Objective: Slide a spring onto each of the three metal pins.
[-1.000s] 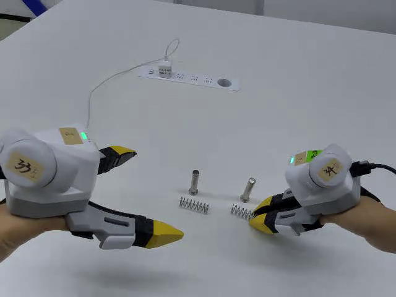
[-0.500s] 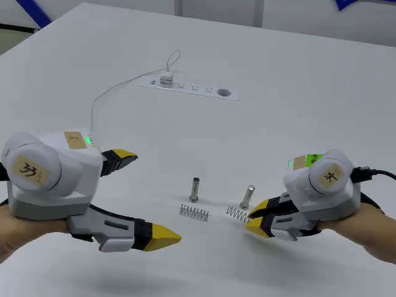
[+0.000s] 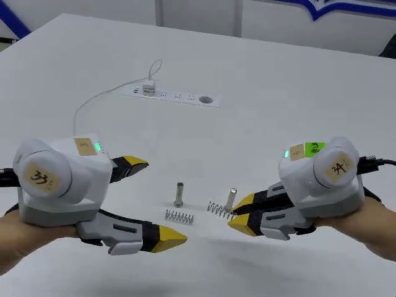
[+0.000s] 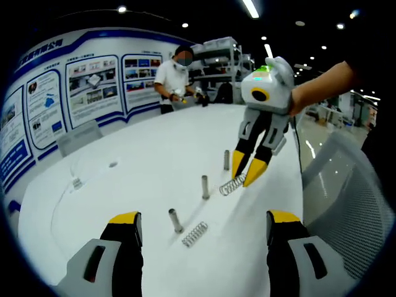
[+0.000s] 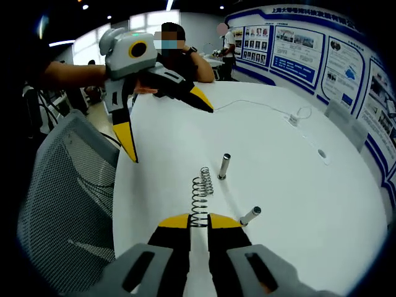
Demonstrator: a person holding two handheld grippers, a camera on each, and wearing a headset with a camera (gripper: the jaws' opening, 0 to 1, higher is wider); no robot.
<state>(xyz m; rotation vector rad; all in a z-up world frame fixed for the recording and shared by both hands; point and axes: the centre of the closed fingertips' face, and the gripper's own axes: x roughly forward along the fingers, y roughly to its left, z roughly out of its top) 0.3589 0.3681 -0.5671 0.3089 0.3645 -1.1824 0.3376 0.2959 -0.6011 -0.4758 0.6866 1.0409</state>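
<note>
While right gripper pinches one spring tight, left gripper gapes, holds nothing. All three pins bare, none done yet. Near left pin lies other spring.

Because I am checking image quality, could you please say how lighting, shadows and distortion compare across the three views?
Head view: even, soft light, faint shadows on the table under the left tool and right tool, little distortion. Left gripper view: fisheye bends the table edge; ceiling lights glare. Right gripper view: same bending; the spring looks sharp.
</note>
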